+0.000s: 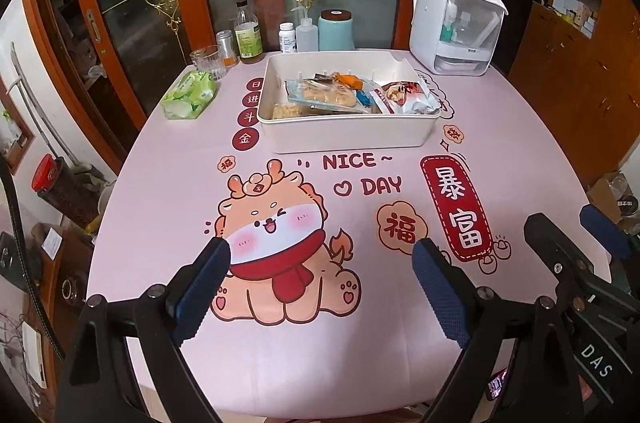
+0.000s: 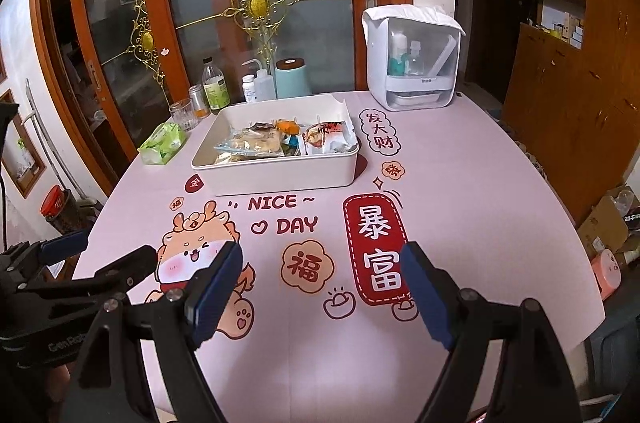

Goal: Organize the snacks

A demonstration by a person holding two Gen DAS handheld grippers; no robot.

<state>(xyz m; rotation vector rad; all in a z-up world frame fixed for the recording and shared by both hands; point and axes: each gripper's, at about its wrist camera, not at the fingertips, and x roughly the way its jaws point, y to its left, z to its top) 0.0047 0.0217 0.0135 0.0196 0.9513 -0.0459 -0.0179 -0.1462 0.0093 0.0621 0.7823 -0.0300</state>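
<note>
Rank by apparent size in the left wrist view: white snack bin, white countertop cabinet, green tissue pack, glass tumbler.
1. white snack bin
2. white countertop cabinet, though it stands farther back, so true size is unsure
3. green tissue pack
4. glass tumbler

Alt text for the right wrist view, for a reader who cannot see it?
Open, empty right gripper above a pink cartoon-printed table; beyond it, a white bin holds packaged snacks. The left gripper enters at left.
</note>
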